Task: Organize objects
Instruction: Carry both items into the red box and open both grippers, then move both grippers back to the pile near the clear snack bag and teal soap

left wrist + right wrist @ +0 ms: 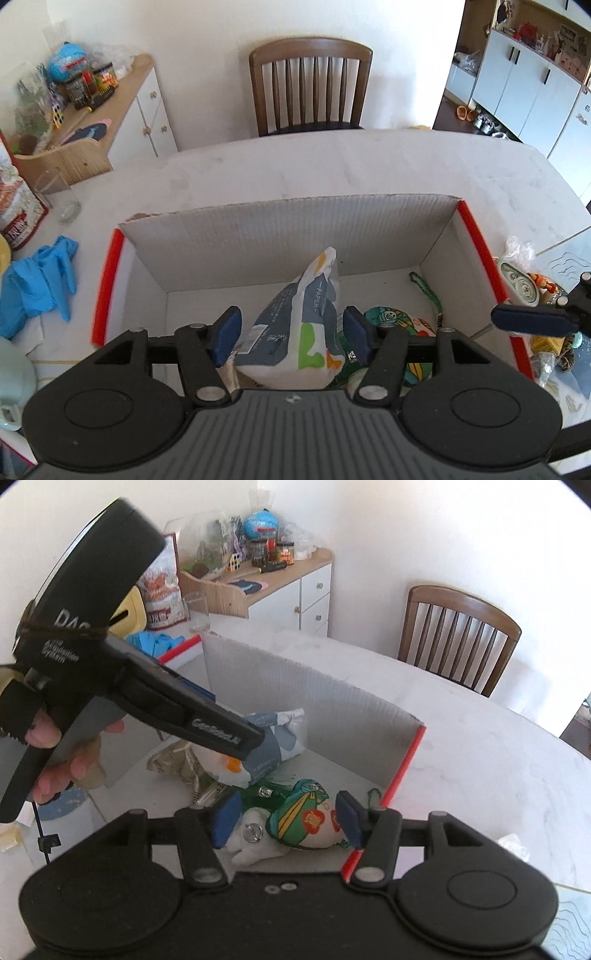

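A white cardboard box (288,206) with red edges stands open on the pale table. Inside it a soft paper tissue pack (295,325) in grey, white and green stands tilted between the pads of my left gripper (291,334). The pads are apart and do not press it. The right wrist view shows the pack (284,720) under that gripper's fingers (236,738), with a hand on the handle. My right gripper (287,818) hangs open over a green and white stuffed toy (303,816) lying on the box floor near the red right edge (402,764). The toy (388,319) lies right of the pack.
A crinkled gold wrapper (177,764) lies in the box. Blue gloves (37,284), a drinking glass (62,195) and a printed bag (14,206) sit left of the box. A patterned dish (521,288) sits right. A wooden chair (310,85) stands behind the table, a cluttered sideboard (122,103) at the wall.
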The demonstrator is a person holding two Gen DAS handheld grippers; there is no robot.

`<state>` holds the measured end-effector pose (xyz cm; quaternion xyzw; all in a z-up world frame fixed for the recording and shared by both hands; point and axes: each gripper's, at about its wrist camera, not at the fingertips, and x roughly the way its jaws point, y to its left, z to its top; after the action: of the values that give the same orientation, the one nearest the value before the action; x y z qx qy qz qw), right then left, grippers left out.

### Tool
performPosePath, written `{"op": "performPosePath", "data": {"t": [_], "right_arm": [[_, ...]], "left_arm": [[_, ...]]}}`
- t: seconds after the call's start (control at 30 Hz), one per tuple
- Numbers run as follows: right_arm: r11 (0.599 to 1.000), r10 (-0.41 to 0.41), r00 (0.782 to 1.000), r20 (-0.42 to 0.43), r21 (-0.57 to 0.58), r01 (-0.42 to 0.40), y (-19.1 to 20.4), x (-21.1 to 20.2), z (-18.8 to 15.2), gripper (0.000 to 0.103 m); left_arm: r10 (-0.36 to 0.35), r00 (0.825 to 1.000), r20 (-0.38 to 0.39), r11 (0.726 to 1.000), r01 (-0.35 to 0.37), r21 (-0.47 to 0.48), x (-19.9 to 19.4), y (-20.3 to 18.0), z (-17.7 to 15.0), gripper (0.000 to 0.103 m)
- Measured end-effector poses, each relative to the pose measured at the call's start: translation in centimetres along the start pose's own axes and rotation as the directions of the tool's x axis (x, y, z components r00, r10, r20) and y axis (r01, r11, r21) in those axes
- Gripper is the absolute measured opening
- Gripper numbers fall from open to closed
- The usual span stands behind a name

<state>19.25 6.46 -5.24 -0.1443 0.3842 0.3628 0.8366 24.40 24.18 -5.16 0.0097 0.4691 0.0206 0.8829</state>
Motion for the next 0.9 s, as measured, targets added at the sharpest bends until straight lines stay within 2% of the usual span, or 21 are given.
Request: {"op": "performPosePath", "data": {"t": [0.23, 0.33, 0.4, 0.47, 0.67, 0.9], "right_arm": [[0.999, 0.032, 0.998, 0.045, 0.026, -0.034, -0.7, -2.5, 0.0, 0.062], [0.998, 0.054, 0.996, 0.065, 0.033, -0.056, -0.7, -3.4, 0.2, 0.064], [0.997, 0.067, 0.995, 0.079, 0.04, -0.07, -0.8, -4.3, 0.1, 0.072], [0.996, 0.076, 0.993, 0.094, 0.046, -0.081, -1.0, -5.2, -0.1, 0.076], [0.992, 0.101, 0.985, 0.141, 0.062, -0.111, -2.1, -8.2, -0.9, 0.084], [0.987, 0.122, 0.976, 0.182, 0.084, -0.139, -4.2, -11.3, -2.2, 0.093]], "left_arm": [[0.004, 0.999, 0.053, 1.0, -0.003, -0.018, -3.7, -0.4, -0.7, 0.06], [0.001, 0.997, 0.073, 1.0, 0.0, -0.024, -5.2, -0.7, -1.1, 0.066], [0.001, 0.996, 0.088, 1.0, 0.001, -0.023, -6.2, -1.0, -1.4, 0.067], [0.006, 0.995, 0.101, 1.0, -0.003, -0.023, -7.1, -1.3, -1.7, 0.069], [0.006, 0.99, 0.139, 0.999, 0.0, -0.047, -9.6, -2.3, -2.8, 0.08], [0.02, 0.986, 0.168, 0.998, -0.01, -0.062, -11.7, -4.2, -4.2, 0.084]]}}
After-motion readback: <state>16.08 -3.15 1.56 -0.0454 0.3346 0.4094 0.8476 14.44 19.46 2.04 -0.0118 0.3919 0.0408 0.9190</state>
